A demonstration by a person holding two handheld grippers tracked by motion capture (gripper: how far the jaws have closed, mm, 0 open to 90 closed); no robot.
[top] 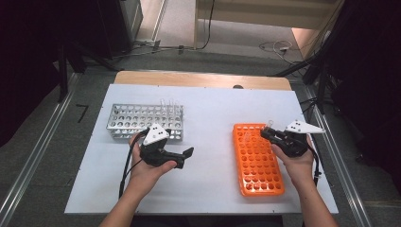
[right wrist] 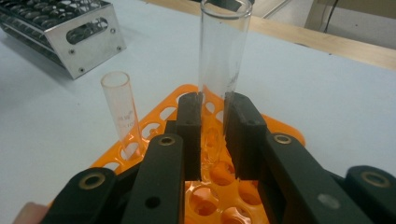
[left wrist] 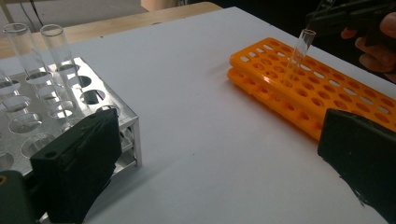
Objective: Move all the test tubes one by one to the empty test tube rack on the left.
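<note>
The right gripper (right wrist: 212, 135) pinched a glass tube (right wrist: 223, 51) over the orange rack (top: 257, 161); tilted, it might have jammed or cracked, while the left gripper (left wrist: 215, 154) gaped empty.

Both grippers are black, each topped with a pale grey three-cornered plate dotted with small dark holes. Nearer the metal rack (top: 145, 121), the left gripper (top: 185, 155) trails a black cable. The right gripper (right wrist: 213, 135), farther from the rack, has broad matte fingers (right wrist: 189, 135) on linkage arms with brass-ringed pivots. The forearms are bare.

Lab: test-tube racks (top: 146, 120), bench
</note>
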